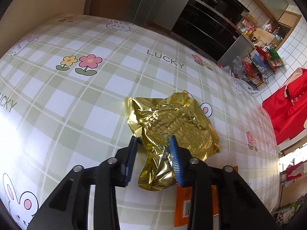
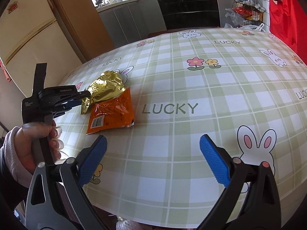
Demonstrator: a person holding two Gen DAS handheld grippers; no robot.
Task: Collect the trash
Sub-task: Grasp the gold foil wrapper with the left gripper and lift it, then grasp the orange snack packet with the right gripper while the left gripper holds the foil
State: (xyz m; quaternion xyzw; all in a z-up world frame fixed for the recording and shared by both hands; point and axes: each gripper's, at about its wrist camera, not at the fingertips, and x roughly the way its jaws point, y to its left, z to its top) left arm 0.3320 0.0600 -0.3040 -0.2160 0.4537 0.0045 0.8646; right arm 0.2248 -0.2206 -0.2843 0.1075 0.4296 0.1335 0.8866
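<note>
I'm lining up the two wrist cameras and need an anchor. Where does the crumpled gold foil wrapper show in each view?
Left wrist: gold foil wrapper lies at lower centre, between the left gripper fingers.
Right wrist: the wrapper sits at middle left, on the far end of the orange packet.
Shared landmark: the orange packet, whose barcode shows in both views.

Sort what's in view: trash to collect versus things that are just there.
Trash to collect:
- gold foil wrapper, crumpled on the table between the left gripper fingers
- orange snack packet, flat, partly under the foil

Just there:
- checked tablecloth
- wire rack of groceries
- red cloth
- fridge
- right gripper, open and empty
</note>
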